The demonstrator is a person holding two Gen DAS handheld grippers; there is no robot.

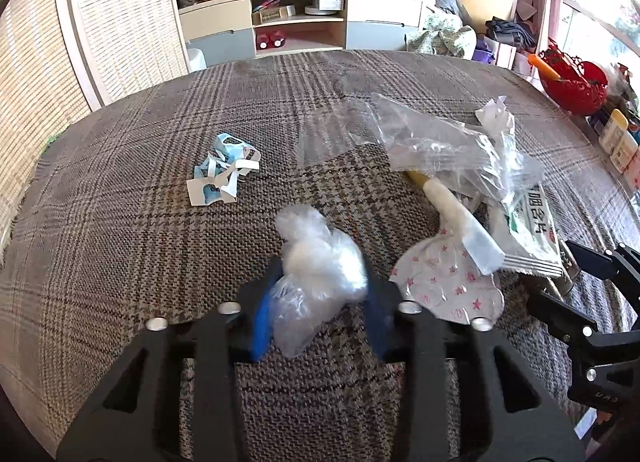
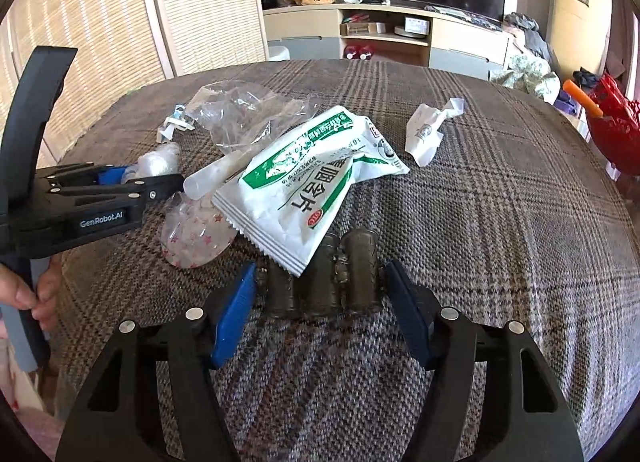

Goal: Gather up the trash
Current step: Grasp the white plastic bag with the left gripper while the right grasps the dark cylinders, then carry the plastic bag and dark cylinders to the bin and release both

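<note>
Left hand-held gripper (image 1: 318, 302): blue pads closed in narrowly on a crumpled clear plastic bag (image 1: 316, 274), bag bulging above and below the pads, resting low over the plaid-covered counter (image 1: 120, 222).

Right hand-held gripper (image 2: 320, 302): jaws moderately wide, one pad on either side of a dark cluster of small cylinders (image 2: 324, 282) lying on the cloth; cannot tell whether the pads touch it.

White and green sachet (image 2: 312, 190) overlapping the far edge of the cylinders. Star-printed wrapper (image 2: 196, 234) just left of the sachet, beside the left tool. Clear plastic packaging (image 2: 240, 114) behind. Crumpled white paper (image 2: 428, 130) well to the right. Torn blue-and-white scraps (image 1: 224, 174) apart on the left. A hand (image 2: 28, 290) gripping the left tool's handle.
</note>
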